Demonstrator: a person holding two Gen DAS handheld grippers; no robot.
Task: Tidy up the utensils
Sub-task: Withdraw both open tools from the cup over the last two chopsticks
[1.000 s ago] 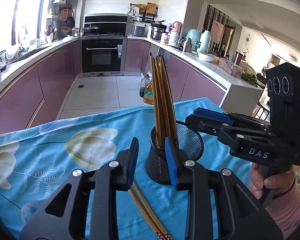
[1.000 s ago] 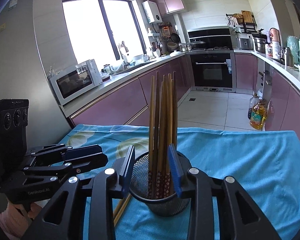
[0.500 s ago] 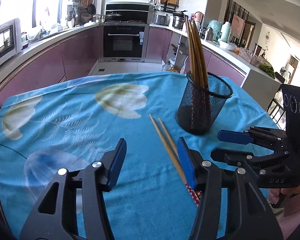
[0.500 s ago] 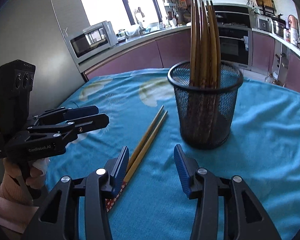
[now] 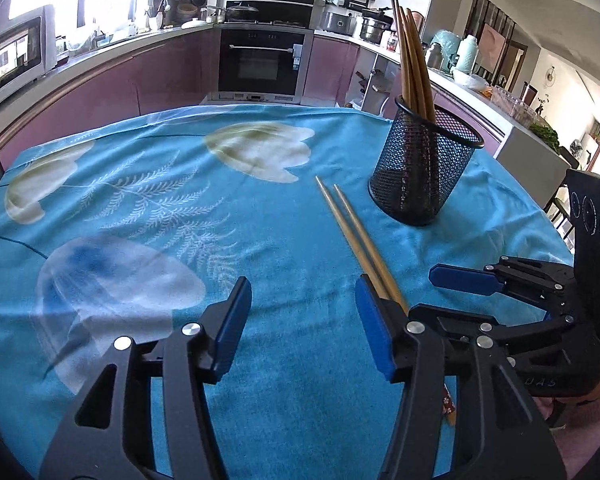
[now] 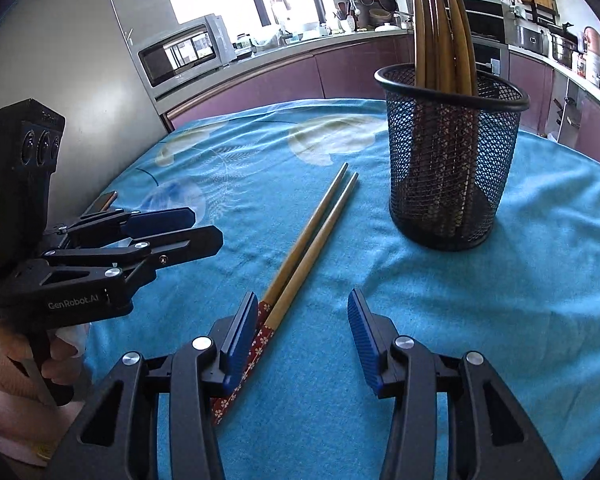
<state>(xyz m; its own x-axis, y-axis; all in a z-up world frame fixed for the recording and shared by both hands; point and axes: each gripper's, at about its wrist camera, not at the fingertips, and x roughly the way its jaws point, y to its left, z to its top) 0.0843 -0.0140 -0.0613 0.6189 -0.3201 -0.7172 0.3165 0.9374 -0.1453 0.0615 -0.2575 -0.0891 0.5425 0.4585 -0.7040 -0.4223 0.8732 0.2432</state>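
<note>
A black mesh cup (image 5: 424, 172) (image 6: 452, 160) stands on the blue cloth and holds several brown chopsticks (image 5: 412, 60) (image 6: 440, 32) upright. One loose pair of chopsticks (image 5: 356, 240) (image 6: 312, 240) lies flat on the cloth to the cup's left, its red patterned ends nearest me. My left gripper (image 5: 304, 320) (image 6: 204, 228) is open and empty; the pair runs behind its right finger. My right gripper (image 6: 302, 328) (image 5: 440, 296) is open and empty too, with the patterned ends beside and under its left finger.
The table wears a blue flowered cloth (image 5: 160, 208). A phone (image 6: 106, 200) lies at its left edge. A person's hand (image 6: 60, 356) holds the left gripper's handle. Purple kitchen cabinets, an oven (image 5: 262, 64) and a microwave (image 6: 180, 56) stand beyond the table.
Both grippers have drawn back from the mesh cup and come down toward the cloth, with their jaws wider apart. The loose pair now lies just ahead of them.
</note>
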